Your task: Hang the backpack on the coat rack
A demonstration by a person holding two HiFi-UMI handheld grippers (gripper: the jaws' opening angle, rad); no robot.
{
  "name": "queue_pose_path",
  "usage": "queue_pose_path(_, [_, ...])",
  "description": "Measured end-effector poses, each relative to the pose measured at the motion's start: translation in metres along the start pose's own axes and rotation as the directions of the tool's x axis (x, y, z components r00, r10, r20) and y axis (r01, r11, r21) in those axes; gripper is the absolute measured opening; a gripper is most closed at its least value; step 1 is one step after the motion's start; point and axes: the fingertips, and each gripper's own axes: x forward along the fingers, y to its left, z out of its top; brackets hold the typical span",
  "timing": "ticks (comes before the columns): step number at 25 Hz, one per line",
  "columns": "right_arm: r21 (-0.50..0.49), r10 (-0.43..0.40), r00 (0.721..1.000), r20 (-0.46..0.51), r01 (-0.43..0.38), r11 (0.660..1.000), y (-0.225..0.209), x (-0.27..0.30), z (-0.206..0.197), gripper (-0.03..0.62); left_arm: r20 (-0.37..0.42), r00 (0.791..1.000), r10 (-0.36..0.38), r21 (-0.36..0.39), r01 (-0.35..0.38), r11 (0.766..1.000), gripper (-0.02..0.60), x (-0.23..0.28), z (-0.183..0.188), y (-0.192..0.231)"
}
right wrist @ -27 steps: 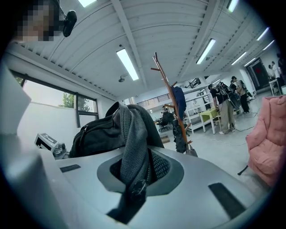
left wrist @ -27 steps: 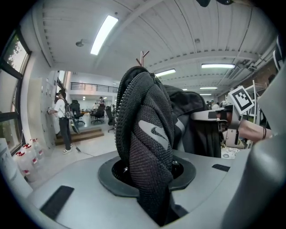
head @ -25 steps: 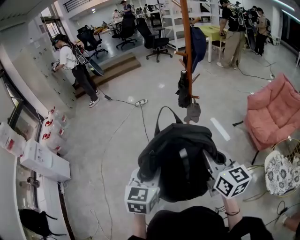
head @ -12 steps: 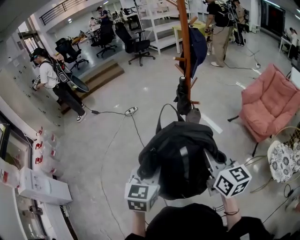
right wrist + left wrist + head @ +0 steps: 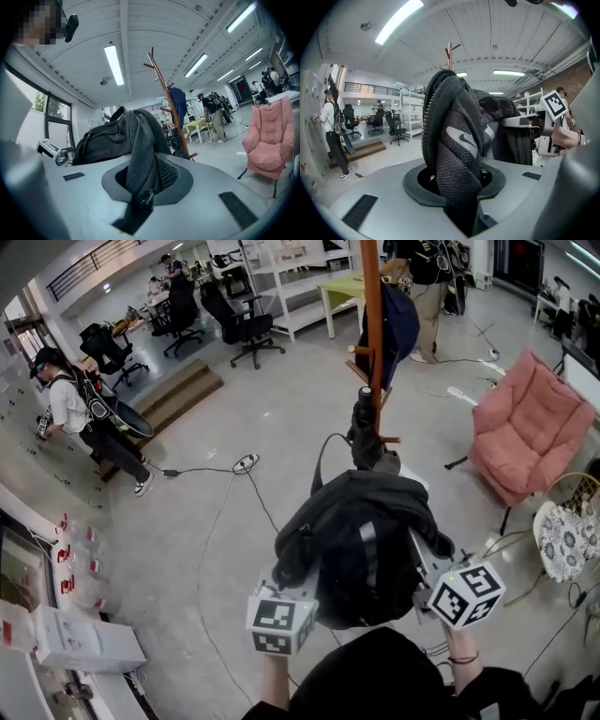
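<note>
We hold the backpack (image 5: pixel 361 549), left gripper (image 5: pixel 284 607) and right gripper (image 5: pixel 450 589) jaws pinching its fabric, coat rack (image 5: pixel 373 343) at twelve o'clock

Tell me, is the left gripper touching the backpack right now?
Touching. In its own view, the left gripper has its jaws clamped on the backpack, with dark mesh fabric pinched between them.

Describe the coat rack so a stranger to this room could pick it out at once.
Find the pink padded armchair; in the head view, the tall reddish-brown wooden coat rack stands to its left, just beyond the black backpack. Unlike the white shelving and black office chairs behind, it is a single thin pole with short pegs, a dark blue garment hanging on it.
</note>
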Motion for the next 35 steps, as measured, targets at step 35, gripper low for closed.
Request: queue_pose_path(35, [0.052, -0.279, 0.952, 0.128, 0.275, 0.96, -0.02, 0.133, 0.051, 0.04, 0.03, 0.961, -0.275, 0.142, 0.268, 0.953, 0.127, 0.134, 0.085, 0.128])
